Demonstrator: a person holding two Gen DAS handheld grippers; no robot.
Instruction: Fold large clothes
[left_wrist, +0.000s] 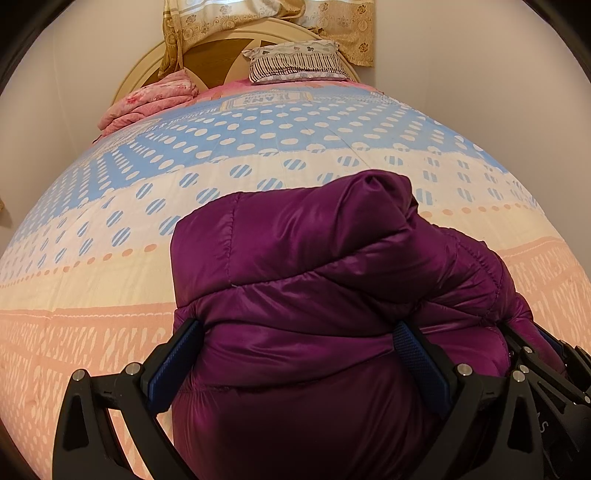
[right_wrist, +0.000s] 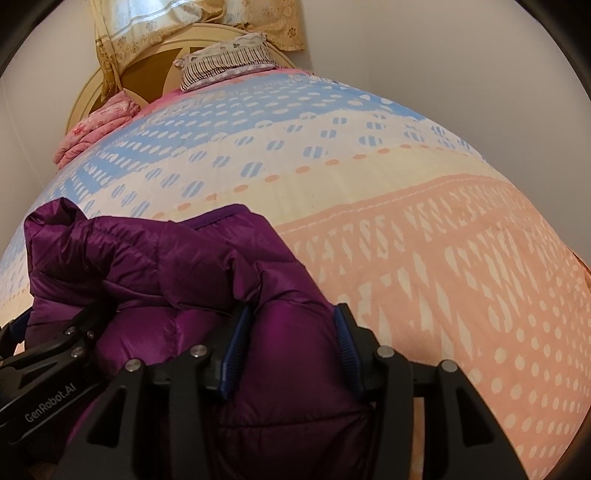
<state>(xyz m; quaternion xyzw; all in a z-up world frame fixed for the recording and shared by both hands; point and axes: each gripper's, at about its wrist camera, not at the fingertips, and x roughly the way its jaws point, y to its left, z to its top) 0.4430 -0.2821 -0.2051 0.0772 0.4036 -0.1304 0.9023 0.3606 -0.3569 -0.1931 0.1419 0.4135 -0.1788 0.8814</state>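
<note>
While bunched on the bed, jacket pinched by both — left gripper and right gripper side by side, each clamped on a thick fold. Bulk lies ahead, toward the pillow.

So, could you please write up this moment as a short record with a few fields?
garment: purple puffer jacket, bunched and folded over on itself
surface: patterned bedspread in blue, cream and peach
left gripper: jaws closed on a thick fold of the jacket
right gripper: jaws closed on another fold, close beside the left
head of bed: striped pillow, folded pink blanket, gold curtain above
</note>
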